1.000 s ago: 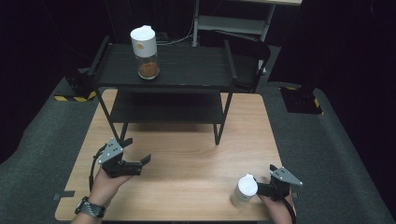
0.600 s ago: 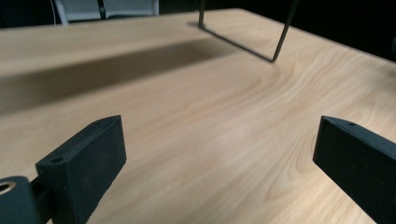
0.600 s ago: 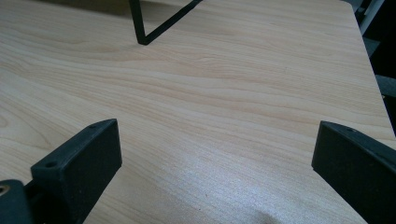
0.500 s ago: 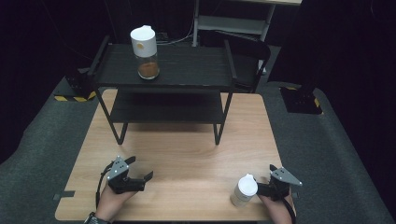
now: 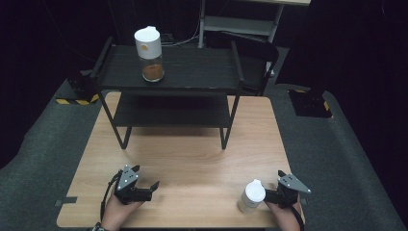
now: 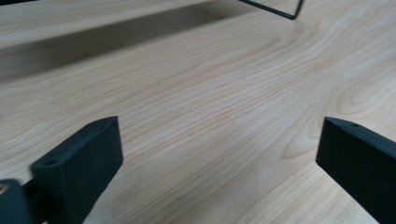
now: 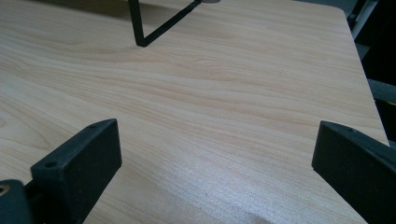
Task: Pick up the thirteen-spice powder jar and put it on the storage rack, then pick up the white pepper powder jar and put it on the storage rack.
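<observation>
Beside right tongs (image 5: pixel 273 196), white-capped jar (image 5: pixel 251 196), from above.

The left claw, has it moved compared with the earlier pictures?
Yes. In the high view the left claw has come toward the table's near edge, farther from the black shelf rack; its jaws, just opening, hold nothing.

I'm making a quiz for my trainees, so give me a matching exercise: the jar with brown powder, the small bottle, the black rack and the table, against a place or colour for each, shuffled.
Things:
1. jar with brown powder
2. small bottle
3. black rack
4. table

Place or colour:
A. stands on the table's far half
B. light wood
C. on the rack's top shelf
D. on the table, near its front right corner

Pairs: 1-C, 2-D, 3-A, 4-B
</observation>
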`<state>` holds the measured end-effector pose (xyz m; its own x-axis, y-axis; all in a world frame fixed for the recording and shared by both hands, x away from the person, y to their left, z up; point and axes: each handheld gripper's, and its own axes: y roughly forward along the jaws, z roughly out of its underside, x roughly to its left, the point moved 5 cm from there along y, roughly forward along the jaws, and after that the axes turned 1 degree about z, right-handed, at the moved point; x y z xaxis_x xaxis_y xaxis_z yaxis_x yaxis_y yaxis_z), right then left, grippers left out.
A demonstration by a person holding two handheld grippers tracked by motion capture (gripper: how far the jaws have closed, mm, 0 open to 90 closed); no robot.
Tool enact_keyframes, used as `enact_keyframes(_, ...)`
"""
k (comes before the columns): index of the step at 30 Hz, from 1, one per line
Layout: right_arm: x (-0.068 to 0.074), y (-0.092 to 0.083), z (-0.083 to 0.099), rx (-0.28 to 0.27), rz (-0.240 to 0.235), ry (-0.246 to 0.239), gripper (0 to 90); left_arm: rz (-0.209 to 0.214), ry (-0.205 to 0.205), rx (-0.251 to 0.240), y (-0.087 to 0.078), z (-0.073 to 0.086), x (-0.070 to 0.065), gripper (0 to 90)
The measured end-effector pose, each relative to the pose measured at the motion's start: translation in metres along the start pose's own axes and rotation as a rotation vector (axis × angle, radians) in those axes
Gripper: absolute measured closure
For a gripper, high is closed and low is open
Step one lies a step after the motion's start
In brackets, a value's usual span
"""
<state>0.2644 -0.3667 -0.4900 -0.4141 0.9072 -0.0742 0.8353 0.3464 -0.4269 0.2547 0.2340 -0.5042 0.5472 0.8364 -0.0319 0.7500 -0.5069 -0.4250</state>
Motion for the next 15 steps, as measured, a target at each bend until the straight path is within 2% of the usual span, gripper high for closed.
enact_keyframes(6,-0.0002,-0.0007,0.0009,-0.006,0.0,0.001,0.5,0.009,-0.001,-0.019,-0.0032,0.0033,0.0004,0.4)
enact_keyframes(11,-0.0025,-0.0015,0.002,-0.013,0.001,0.028,0.4,0.005,0.008,-0.003,-0.0026,0.0018,-0.0013,0.4)
enact_keyframes(15,-0.0029,-0.002,0.003,-0.021,-0.003,0.025,0.4,-0.005,0.022,0.008,-0.0047,0.002,-0.0041,0.4)
